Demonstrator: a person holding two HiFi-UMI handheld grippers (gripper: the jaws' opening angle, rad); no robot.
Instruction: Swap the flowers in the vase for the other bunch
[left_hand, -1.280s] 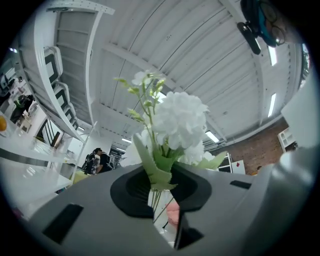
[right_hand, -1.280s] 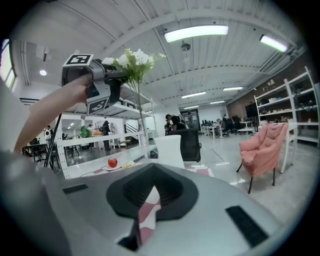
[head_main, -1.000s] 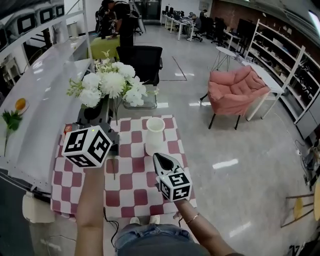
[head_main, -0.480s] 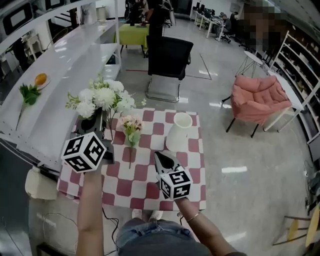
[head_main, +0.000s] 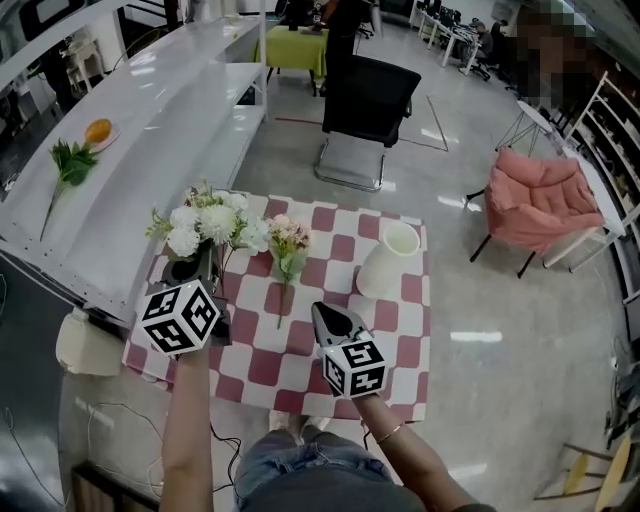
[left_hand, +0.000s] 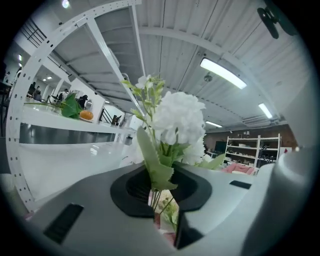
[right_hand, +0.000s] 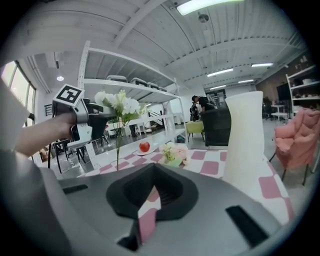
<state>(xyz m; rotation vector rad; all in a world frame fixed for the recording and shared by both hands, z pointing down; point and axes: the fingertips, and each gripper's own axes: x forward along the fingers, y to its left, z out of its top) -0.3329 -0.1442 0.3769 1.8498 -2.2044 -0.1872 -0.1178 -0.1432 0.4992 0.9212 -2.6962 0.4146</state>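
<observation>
My left gripper is shut on the stems of the white bunch, held over the back left of the checkered table. In the left gripper view the thin stems pass between the jaws, with the white blooms above. A small pink bunch lies on the cloth just right of it. The white vase stands with nothing in it at the back right. My right gripper hovers over the middle front, shut on nothing. Its own view shows the vase and the pink bunch ahead.
A long white counter runs along the left, with an orange and a green sprig on it. A black chair stands behind the table and a pink armchair at right. A red apple sits far left on the cloth.
My left gripper has come down with the white bunch toward the table's back left. The pink bunch now shows on the cloth. The right gripper has shifted only a little.
</observation>
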